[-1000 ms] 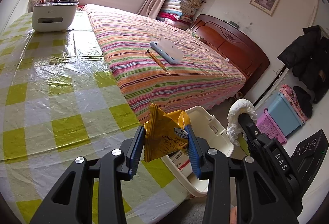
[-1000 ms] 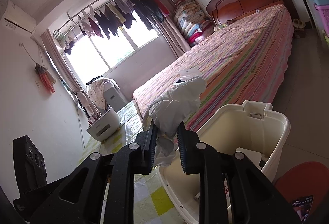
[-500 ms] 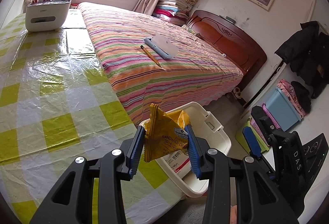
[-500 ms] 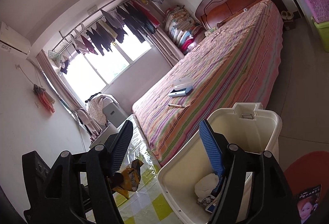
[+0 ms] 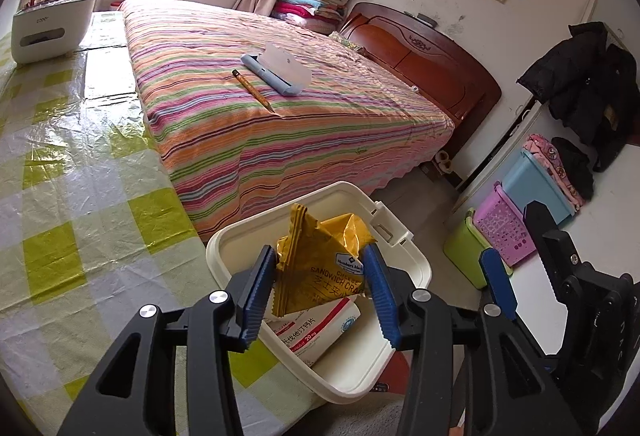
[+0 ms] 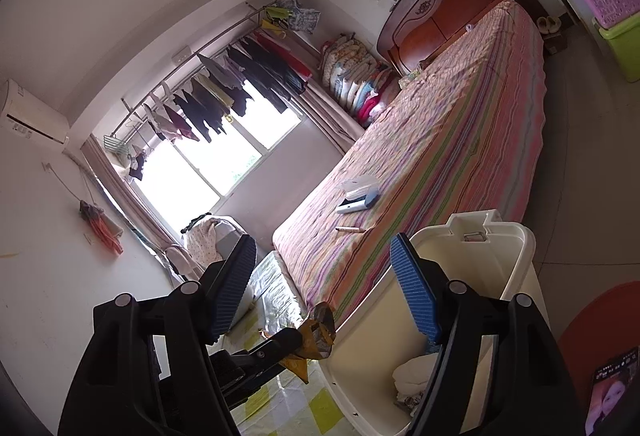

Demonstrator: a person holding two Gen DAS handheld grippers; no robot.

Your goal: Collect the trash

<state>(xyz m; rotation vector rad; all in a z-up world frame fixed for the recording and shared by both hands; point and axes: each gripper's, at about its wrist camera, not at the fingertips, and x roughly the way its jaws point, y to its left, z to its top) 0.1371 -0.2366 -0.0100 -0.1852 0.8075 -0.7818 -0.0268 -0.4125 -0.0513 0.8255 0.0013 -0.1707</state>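
while my left gripper [image 5: 320, 284] hangs over the white bin [image 5: 416, 264], i log the lot as follows. item one: yellow cracker wrapper [image 5: 320, 256], clamped between the blue pads [image 5: 260, 292] of the left tongs, above the bin's open mouth and clear of the rim. item two: right gripper [image 6: 324, 284], tongs spread wide apart and holding nothing, beside the bin. item three: bin contents, a red-and-white packet [image 5: 316, 328] under the wrapper and a crumpled white wad [image 6: 412, 376] at the bottom. item four: checked tablecloth [image 5: 80, 175], edge just beside the bin.

handling note, my judgement: the wrapper is light and crinkled, likely to cling to one pad or drift. i would lower it below the rim before parting the tongs, keep it centred away from the table-side wall, and open fully in one go.
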